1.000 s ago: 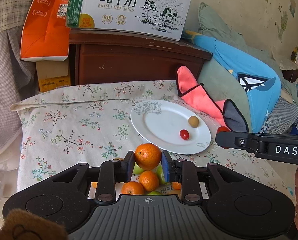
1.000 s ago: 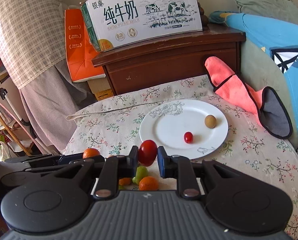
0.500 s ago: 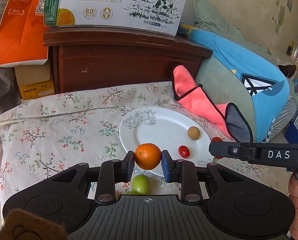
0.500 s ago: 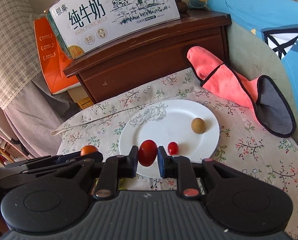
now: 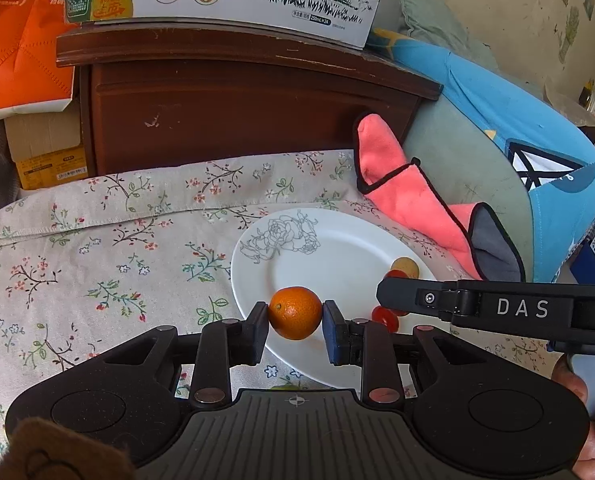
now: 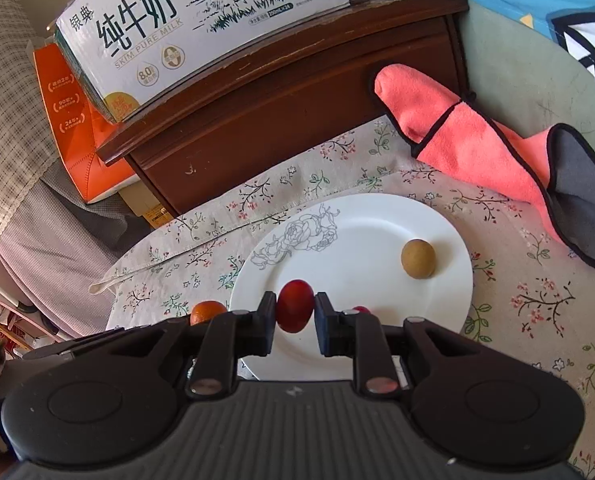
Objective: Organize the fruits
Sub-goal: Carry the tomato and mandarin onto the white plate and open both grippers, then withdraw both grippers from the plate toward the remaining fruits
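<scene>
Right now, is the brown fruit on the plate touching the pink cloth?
No. In the right wrist view the brown fruit sits on the white plate, well apart from the pink cloth lying off the plate.

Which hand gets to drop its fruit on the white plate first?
Probably the right. The right gripper holds its small red fruit over the white plate; the left gripper's round orange hangs at the rim.

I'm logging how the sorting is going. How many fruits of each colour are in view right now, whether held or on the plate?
Orange: 1, the mandarin in the left hand-held gripper
Red: 2, the red fruit in the right hand-held gripper and the small tomato on the plate
Tan: 1, the tan fruit on the plate
Total: 4
</scene>
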`<action>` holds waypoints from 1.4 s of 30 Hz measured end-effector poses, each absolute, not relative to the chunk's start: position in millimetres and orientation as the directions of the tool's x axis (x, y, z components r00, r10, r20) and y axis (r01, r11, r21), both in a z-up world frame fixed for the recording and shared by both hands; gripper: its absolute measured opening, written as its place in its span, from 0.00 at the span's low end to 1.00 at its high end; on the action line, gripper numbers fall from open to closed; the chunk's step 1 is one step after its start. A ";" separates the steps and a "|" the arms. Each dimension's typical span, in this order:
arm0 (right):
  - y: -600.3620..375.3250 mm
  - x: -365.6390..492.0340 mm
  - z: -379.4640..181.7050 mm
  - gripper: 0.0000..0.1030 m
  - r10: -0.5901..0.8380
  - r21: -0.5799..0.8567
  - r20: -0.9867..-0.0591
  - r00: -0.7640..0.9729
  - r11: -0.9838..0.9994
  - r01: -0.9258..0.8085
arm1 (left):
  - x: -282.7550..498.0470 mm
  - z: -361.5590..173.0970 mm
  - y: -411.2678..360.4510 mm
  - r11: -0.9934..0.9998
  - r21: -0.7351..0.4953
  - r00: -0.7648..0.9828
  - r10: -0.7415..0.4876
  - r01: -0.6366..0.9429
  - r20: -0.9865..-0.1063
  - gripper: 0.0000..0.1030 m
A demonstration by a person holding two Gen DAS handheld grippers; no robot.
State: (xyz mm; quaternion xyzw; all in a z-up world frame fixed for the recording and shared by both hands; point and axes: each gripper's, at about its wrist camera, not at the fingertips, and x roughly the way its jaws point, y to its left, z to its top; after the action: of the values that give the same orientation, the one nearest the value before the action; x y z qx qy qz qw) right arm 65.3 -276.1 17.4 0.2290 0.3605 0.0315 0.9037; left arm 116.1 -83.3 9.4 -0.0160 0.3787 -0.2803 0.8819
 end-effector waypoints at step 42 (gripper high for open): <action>-282.5 59.6 26.3 0.29 0.239 0.474 -0.625 0.743 0.872 0.119 | 103.4 52.4 -54.7 0.898 -0.149 0.638 -0.403 0.414 -0.656 0.74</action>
State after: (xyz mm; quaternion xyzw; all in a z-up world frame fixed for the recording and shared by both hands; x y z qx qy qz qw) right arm 59.6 -282.5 26.3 0.2505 0.3571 0.0334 0.8992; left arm 103.4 -54.7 52.4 0.0077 0.3607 -0.2256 0.9050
